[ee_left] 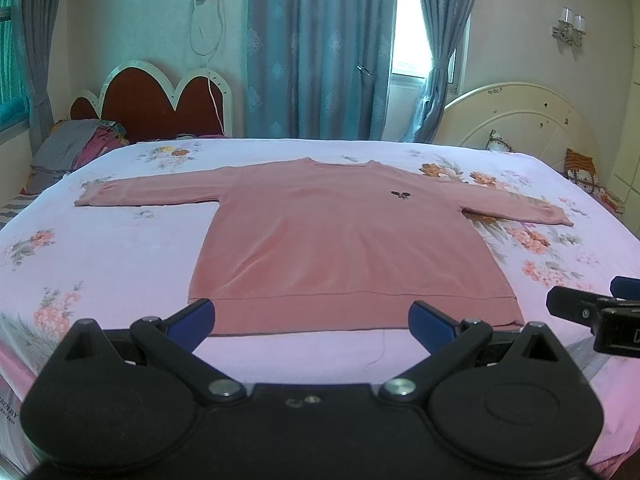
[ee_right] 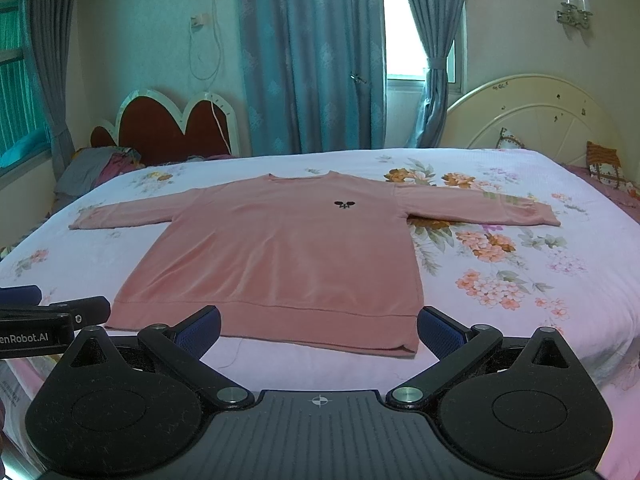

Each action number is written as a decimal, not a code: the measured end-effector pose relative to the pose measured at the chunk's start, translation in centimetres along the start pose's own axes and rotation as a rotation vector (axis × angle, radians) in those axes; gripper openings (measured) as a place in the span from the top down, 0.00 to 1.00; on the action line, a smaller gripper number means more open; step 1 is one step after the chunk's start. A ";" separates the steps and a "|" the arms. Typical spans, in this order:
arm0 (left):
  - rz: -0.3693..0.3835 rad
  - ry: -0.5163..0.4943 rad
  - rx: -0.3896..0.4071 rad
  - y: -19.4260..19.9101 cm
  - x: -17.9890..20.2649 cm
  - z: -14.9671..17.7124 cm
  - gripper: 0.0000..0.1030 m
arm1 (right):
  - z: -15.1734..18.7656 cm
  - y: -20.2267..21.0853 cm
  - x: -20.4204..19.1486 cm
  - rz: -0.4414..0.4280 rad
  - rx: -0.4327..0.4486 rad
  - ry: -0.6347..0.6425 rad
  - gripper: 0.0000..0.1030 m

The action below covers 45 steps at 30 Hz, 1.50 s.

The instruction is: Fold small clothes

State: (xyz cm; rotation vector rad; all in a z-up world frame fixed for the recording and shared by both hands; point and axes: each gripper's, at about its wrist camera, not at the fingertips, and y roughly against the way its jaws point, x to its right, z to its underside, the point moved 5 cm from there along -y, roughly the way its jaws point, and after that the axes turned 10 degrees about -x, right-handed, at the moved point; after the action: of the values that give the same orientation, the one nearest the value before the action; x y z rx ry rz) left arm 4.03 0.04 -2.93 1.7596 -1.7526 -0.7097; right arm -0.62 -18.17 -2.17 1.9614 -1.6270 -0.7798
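Note:
A pink long-sleeved sweater [ee_left: 340, 236] [ee_right: 280, 256] lies flat on the bed, front up, sleeves spread to both sides, a small dark emblem [ee_left: 399, 195] on its chest. Its hem faces me. My left gripper [ee_left: 312, 320] hovers open just short of the hem, nothing between its blue pads. My right gripper [ee_right: 319, 326] is also open and empty, near the hem's right part. Each gripper shows at the edge of the other's view: the right gripper [ee_left: 592, 304] and the left gripper [ee_right: 60, 308].
The bed's floral pink sheet [ee_left: 100, 256] [ee_right: 520, 280] surrounds the sweater. A red scalloped headboard [ee_left: 160, 100] and bundled bedding [ee_left: 76, 144] stand far left. A cream headboard [ee_right: 536, 120] with cushions [ee_right: 604, 164] is at the right. Blue curtains [ee_left: 320, 48] hang behind.

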 end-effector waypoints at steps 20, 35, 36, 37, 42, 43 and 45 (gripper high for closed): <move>-0.001 -0.007 -0.004 0.1 0.1 -0.1 0.00 | -0.1 0.1 0.3 -0.002 0.001 0.001 0.00; -0.001 -0.013 -0.004 0.0 0.2 -0.3 0.00 | -0.3 -0.1 0.3 -0.003 0.000 0.003 0.00; -0.001 -0.012 -0.003 0.0 0.2 -0.3 0.00 | -0.3 -0.1 0.3 -0.002 0.000 0.004 0.00; 0.000 -0.012 -0.005 0.0 0.2 -0.3 0.00 | -0.3 -0.1 0.3 -0.002 0.000 0.005 0.00; 0.000 -0.011 -0.005 0.1 0.1 -0.3 0.00 | -0.3 -0.1 0.4 -0.003 -0.001 0.004 0.00; 0.000 -0.010 -0.006 0.1 0.1 -0.3 0.00 | -0.3 -0.1 0.4 -0.004 -0.001 0.005 0.00; -0.001 -0.009 -0.006 0.1 0.1 -0.3 0.00 | -0.3 -0.1 0.4 -0.003 -0.002 0.006 0.00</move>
State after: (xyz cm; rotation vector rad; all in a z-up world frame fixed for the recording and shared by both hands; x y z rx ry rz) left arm 4.22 -0.02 -2.65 1.7559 -1.7544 -0.7235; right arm -0.29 -18.56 -2.11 1.9634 -1.6201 -0.7755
